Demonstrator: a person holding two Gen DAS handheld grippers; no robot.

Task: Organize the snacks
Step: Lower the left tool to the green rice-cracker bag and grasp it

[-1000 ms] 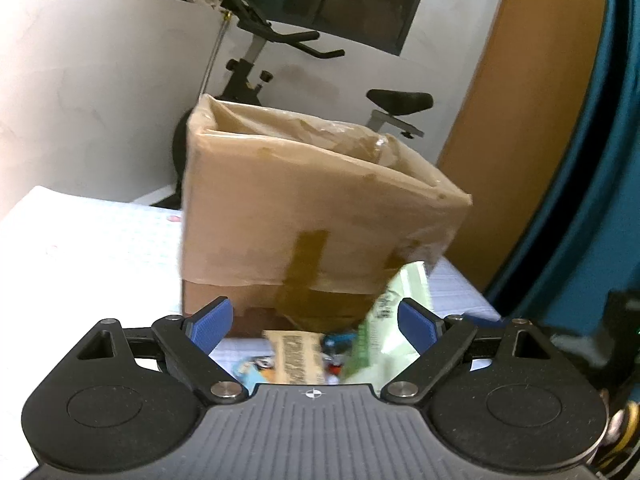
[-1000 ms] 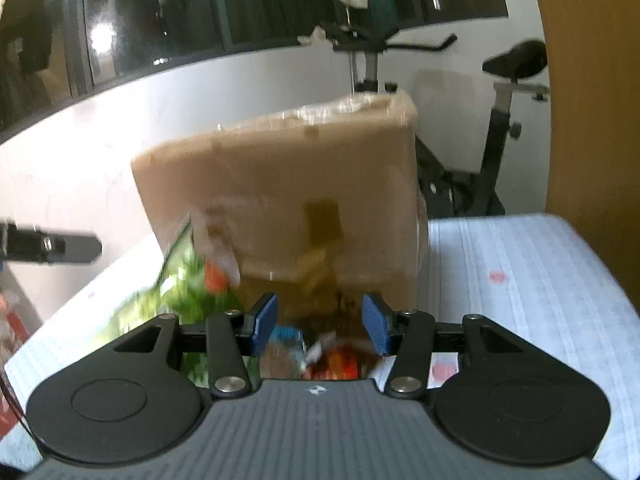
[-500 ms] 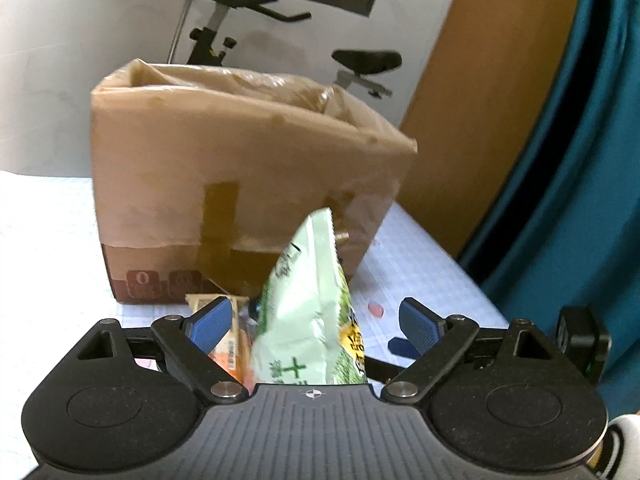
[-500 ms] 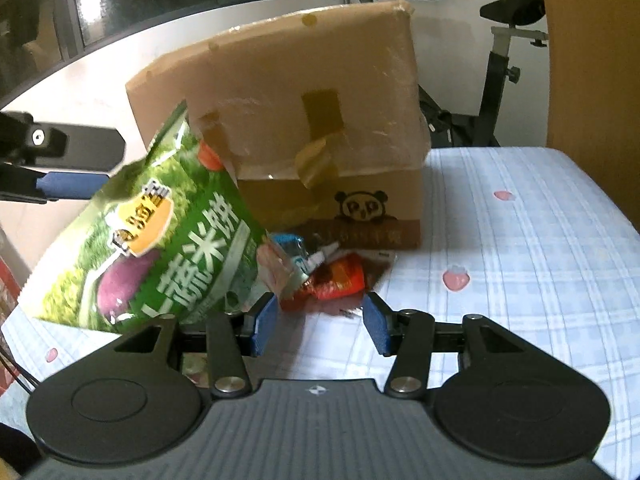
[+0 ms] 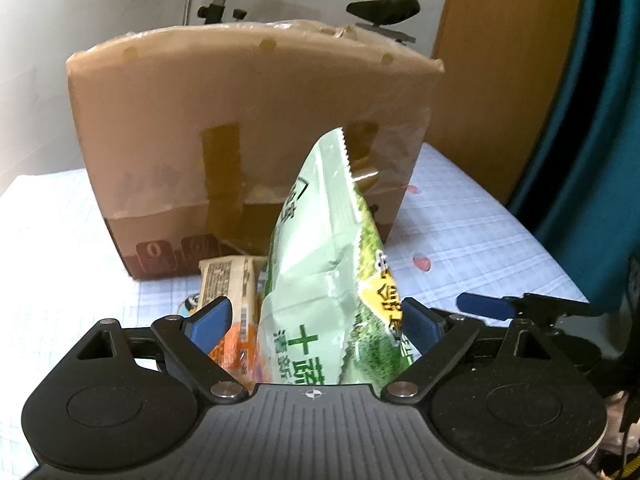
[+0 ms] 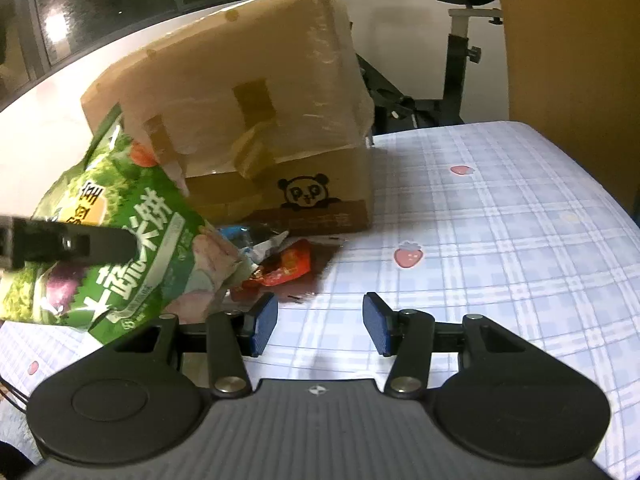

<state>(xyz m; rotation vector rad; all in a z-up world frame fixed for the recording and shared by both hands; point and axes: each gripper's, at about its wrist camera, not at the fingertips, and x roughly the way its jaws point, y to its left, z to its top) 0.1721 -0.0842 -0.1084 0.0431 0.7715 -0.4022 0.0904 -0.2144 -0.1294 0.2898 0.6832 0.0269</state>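
My left gripper [image 5: 316, 324] stands wide, and the big green snack bag [image 5: 328, 264] rises upright between its blue pads. The right pad [image 5: 418, 326] sits against the bag's edge, or just beside it; the left pad [image 5: 210, 322] is clear of it, with a beige-and-orange snack packet [image 5: 232, 292] showing in the gap. I cannot see any squeeze on the bag, so I read these jaws as open around it rather than clamped.

My right gripper [image 6: 318, 330] is about half open, its jaws empty over bare cloth in the lower middle of its frame. From that side the same green bag fills the left of the frame, with one dark finger of the left gripper lying across its front. A small heap of loose snacks lies just right of the bag, among them a red packet [image 6: 286, 266] and a blue-and-white wrapper [image 6: 248, 240], close to the foot of the cardboard box [image 6: 248, 120].

The box stands in the upper middle of both views, taped, with clear film over its top and a panda printed low on one side. Everything rests on a table cloth [image 6: 500, 220] of pale blue check dotted with strawberries. Behind, an exercise bike [image 6: 460, 40] stands by a white wall, a wooden panel [image 5: 500, 80] fills the upper right, and a teal curtain [image 5: 600, 140] hangs at the far right of the left view.
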